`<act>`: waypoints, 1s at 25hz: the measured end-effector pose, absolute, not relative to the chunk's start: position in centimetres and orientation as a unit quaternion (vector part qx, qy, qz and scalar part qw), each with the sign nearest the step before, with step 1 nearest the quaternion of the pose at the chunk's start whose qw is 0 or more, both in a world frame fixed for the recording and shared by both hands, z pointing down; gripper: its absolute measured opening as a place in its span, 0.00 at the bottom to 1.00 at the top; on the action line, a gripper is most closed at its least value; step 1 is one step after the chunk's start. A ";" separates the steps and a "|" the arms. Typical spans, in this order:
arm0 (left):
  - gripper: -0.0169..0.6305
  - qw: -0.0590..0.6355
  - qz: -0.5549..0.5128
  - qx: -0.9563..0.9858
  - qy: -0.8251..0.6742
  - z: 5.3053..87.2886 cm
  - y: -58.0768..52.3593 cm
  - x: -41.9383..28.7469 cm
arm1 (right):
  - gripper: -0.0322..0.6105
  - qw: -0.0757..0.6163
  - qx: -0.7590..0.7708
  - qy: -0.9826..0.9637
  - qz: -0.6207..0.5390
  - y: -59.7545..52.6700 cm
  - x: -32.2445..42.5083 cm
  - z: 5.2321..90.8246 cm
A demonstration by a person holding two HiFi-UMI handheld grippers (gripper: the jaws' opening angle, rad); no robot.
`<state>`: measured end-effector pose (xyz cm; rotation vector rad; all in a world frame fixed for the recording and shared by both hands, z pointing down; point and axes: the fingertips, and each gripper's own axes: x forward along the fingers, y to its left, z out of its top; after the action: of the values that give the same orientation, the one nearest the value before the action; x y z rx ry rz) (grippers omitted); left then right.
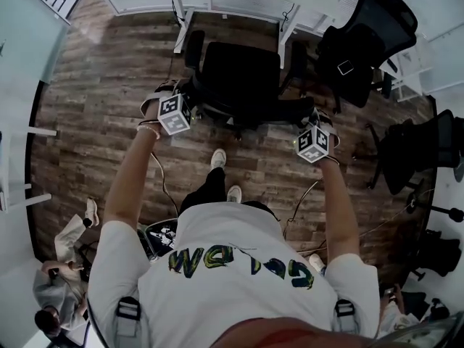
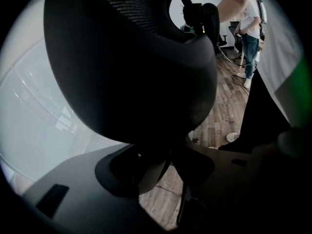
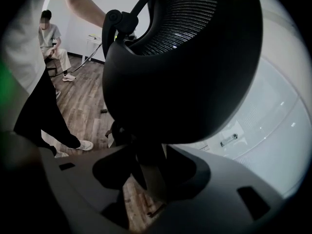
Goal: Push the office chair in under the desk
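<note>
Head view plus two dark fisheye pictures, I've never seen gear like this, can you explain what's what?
A person, not a robot, holds a hand tool with two jaws in each hand. The head view looks down from a camera on their head: a black office chair stands on the wooden floor, facing a white desk. The other two pictures come from cameras riding on the left tool and right tool. Each tool's jaws are closed on the rim of the chair's back, which fills both views.
</note>
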<state>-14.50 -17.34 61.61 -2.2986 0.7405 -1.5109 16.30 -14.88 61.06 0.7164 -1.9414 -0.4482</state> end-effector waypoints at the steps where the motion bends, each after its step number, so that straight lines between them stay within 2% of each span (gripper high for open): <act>1: 0.36 0.148 -0.525 -0.798 0.257 61.6 -18.4 -14.6 | 0.37 0.488 0.297 -0.800 -0.185 -15.9 16.2 61.0; 25: 0.36 0.151 -0.527 -0.801 0.239 61.7 -41.6 -18.0 | 0.37 0.494 0.319 -0.793 -0.159 -38.3 12.8 61.2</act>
<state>-18.00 -41.64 61.68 -2.3006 0.6874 -1.5135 12.78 -38.33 61.19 0.7746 -1.9225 -0.3862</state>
